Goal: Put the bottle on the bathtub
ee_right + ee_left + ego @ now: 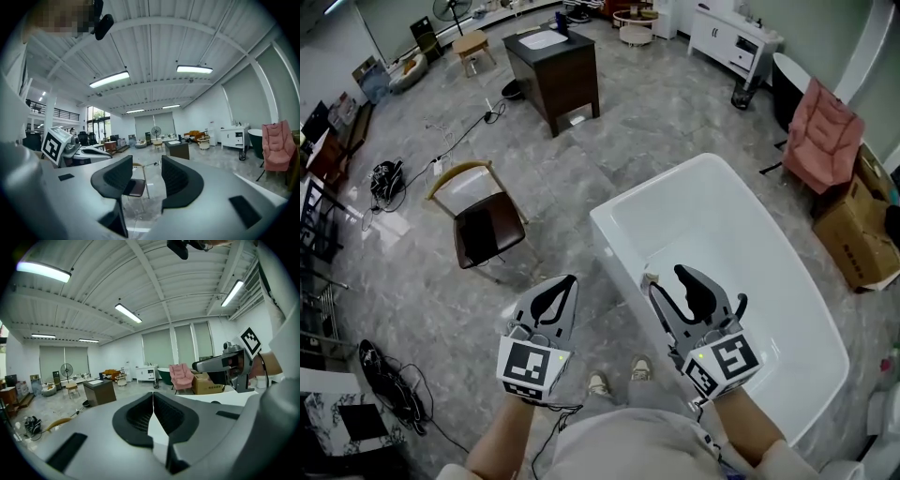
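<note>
The white bathtub (787, 309) lies at the right of the head view, its near corner just ahead of both grippers. A small pale object (650, 277) stands on the tub's near rim; I cannot tell what it is. My right gripper (667, 281) is held over that rim, jaws apart with nothing between them; in the right gripper view (146, 165) only the floor and a chair show through the gap. My left gripper (565, 283) hangs over the floor left of the tub, and in the left gripper view (153, 398) its pads meet, empty. I make out no bottle in either gripper.
A wooden chair (483, 220) stands on the floor to the left of the tub. Farther off is a dark cabinet (553, 70). A pink armchair (820, 136) and a cardboard box (858, 234) are beyond the tub. Cables (389, 384) lie at lower left.
</note>
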